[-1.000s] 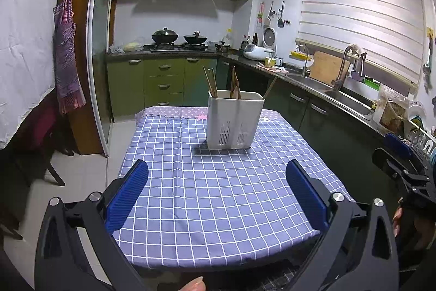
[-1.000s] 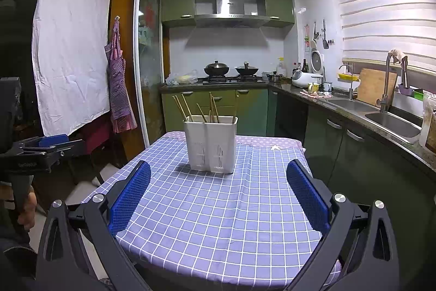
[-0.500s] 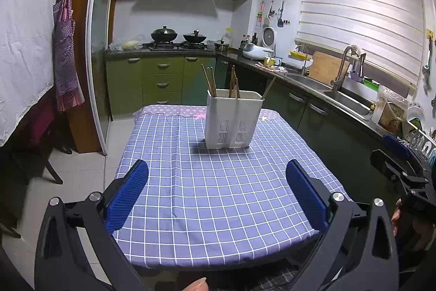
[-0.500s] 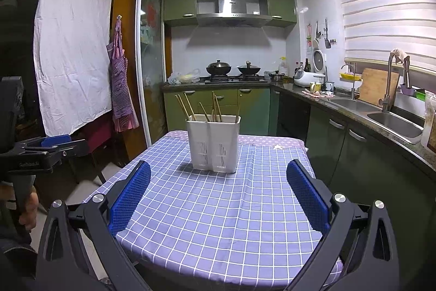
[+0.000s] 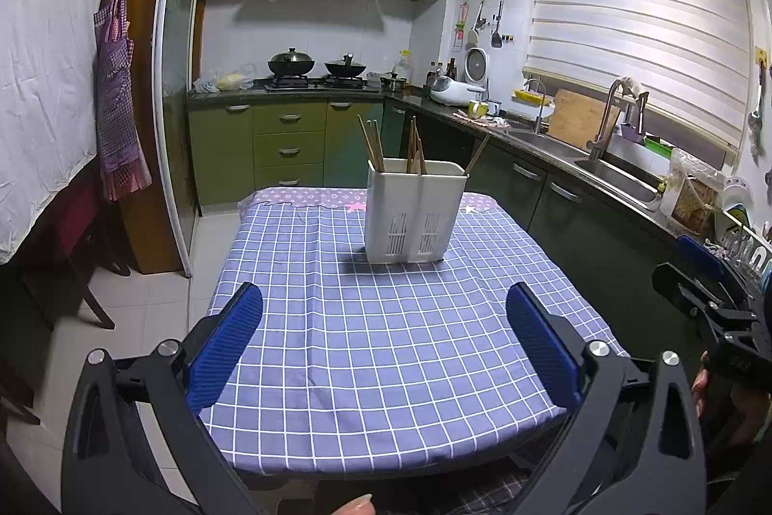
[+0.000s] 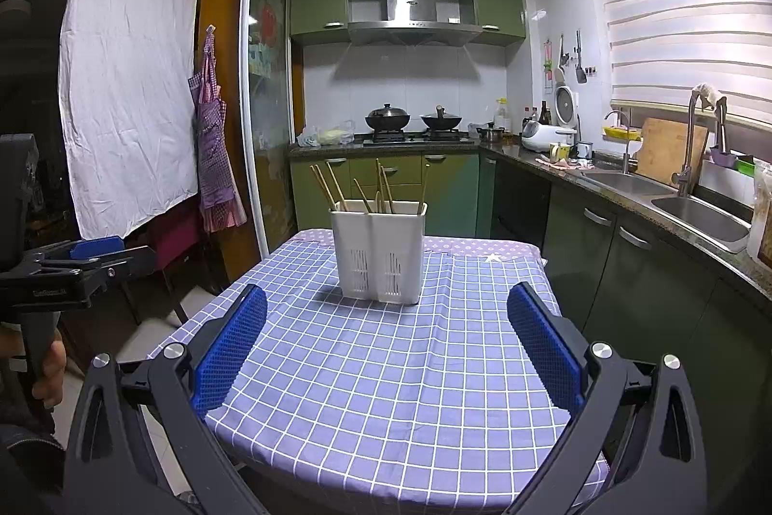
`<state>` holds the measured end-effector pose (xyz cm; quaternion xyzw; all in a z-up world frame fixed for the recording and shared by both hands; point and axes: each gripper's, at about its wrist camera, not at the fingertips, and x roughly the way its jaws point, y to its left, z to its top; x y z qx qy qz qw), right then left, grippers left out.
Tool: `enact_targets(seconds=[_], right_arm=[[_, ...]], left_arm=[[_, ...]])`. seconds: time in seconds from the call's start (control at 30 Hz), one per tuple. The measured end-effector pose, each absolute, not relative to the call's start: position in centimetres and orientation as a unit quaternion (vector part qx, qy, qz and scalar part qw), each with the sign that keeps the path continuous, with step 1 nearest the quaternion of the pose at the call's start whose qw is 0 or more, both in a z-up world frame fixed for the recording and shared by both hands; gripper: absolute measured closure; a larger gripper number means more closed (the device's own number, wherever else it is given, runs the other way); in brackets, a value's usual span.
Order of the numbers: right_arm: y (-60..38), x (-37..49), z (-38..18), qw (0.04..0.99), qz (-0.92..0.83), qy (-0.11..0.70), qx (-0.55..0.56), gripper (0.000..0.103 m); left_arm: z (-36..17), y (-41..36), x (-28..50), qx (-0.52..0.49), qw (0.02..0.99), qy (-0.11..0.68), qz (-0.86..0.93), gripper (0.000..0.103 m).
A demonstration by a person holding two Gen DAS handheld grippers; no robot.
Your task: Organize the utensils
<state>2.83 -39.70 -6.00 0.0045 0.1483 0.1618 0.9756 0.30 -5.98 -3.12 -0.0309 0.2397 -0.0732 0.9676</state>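
Observation:
A white two-compartment utensil holder [image 5: 412, 218] stands upright on the far middle of the table, also in the right wrist view [image 6: 377, 252]. Several wooden chopsticks [image 5: 374, 143] stick out of both compartments, also in the right wrist view [image 6: 381, 187]. My left gripper [image 5: 383, 307] is open and empty, held over the near table edge, well short of the holder. My right gripper [image 6: 386, 312] is open and empty, also short of the holder. Each gripper shows at the other view's edge: the right one [image 5: 699, 278] and the left one [image 6: 96, 254].
The table wears a blue checked cloth [image 5: 386, 346]. Green cabinets and a counter with a sink [image 5: 613, 177] run along the right. A stove with pots [image 5: 313, 68] is at the back. A chair [image 5: 72, 254] and a hanging apron [image 5: 116, 104] are on the left.
Both grippers have shifted slightly; the holder sits a little differently in each view. Both stay open and empty.

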Motion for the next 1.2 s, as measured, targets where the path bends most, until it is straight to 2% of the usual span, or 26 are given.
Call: enact_targets(seconds=[1.2], right_arm=[[-39.09,3.55,-6.82,0.974,0.162,0.157,0.004,0.005]], left_arm=[[-2.95,-5.72,0.37,-0.019,0.967,0.243,-0.067,0.007]])
